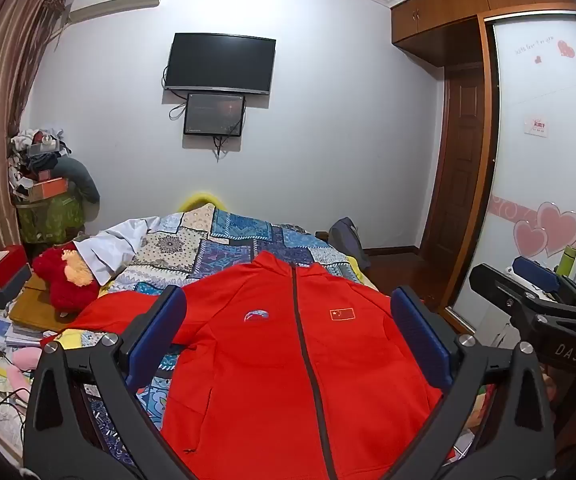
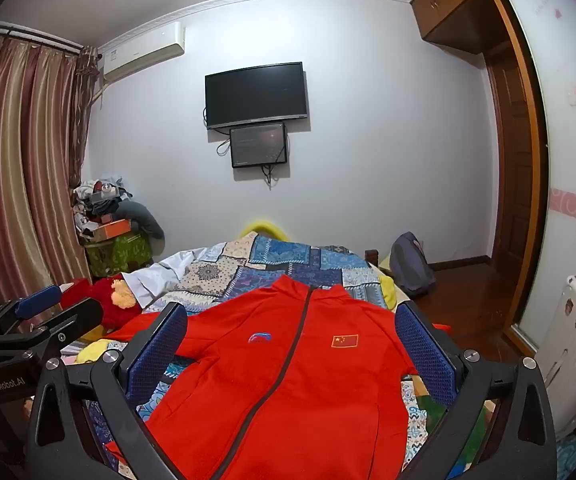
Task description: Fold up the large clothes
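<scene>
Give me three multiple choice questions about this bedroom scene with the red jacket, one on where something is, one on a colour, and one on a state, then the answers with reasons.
1. Where does the red jacket lie?
A. on the patchwork quilt
B. on the floor
C. in the wardrobe

2. What colour are the left gripper's finger pads?
A. yellow
B. blue
C. white

3. How is the jacket's zipper?
A. open to the hem
B. half open
C. closed up to the collar

Answers:
1 A, quilt shows around the jacket on the bed.
2 B, both pads are blue.
3 C, the dark zip line runs unbroken to the collar.
</scene>
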Motion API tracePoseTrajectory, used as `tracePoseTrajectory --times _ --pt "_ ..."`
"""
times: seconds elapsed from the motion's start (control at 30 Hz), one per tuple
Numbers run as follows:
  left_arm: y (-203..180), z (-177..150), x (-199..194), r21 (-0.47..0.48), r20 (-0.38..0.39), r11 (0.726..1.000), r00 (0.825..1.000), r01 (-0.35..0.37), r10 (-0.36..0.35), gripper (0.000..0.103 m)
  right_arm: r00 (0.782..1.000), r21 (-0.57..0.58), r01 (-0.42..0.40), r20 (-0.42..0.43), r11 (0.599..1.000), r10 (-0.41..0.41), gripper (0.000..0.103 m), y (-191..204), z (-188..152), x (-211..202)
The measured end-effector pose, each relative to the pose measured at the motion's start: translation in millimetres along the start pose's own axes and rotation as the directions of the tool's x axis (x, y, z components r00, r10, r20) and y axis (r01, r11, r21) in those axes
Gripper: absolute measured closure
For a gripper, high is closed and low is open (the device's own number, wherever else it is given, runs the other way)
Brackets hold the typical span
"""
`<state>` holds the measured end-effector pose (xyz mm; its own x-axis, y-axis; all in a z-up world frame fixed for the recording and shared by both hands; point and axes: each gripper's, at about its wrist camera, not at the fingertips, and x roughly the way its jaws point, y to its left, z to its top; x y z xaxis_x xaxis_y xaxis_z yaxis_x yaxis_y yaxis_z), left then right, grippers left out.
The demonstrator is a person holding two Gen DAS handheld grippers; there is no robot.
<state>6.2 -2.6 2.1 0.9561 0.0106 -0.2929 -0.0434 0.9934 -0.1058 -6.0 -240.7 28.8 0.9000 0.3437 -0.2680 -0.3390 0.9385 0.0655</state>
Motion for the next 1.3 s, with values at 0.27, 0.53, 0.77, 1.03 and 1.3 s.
tracePoseTrajectory --times 0.27,0.53,0.77,1.03,1.3 --pt "-0.4 -0.4 0.4 -0.001 0.001 1.0 1.0 0.001 -0.001 0.0 1.0 0.005 -0.002 -0.005 1.0 0.002 0.0 0.3 0.0 0.3" --pt "-1.2 -1.3 0.4 0.0 0.002 1.0 1.0 0.003 -0.003 0.0 1.0 0.006 -0.002 -0.007 1.0 0.002 0.0 0.8 -0.4 0.9" --pt "-1.3 -2.3 1.4 -0.004 0.0 1.0 1.0 0.002 -0.002 0.0 1.0 0.005 0.001 -0.011 1.0 -0.001 0.0 1.9 -0.6 1.8" --pt "4.1 -2.2 9.0 -0.015 -0.003 1.0 1.0 -0.008 0.008 0.0 0.999 0.001 0.0 -0.032 1.0 0.0 0.0 2.0 2.5 14.0" --pt "29.2 3.6 37.0 -0.008 -0.024 0.999 0.999 -0.036 0.036 0.0 0.999 -0.023 0.007 -0.041 1.0 -0.008 0.0 6.7 10.2 46.3"
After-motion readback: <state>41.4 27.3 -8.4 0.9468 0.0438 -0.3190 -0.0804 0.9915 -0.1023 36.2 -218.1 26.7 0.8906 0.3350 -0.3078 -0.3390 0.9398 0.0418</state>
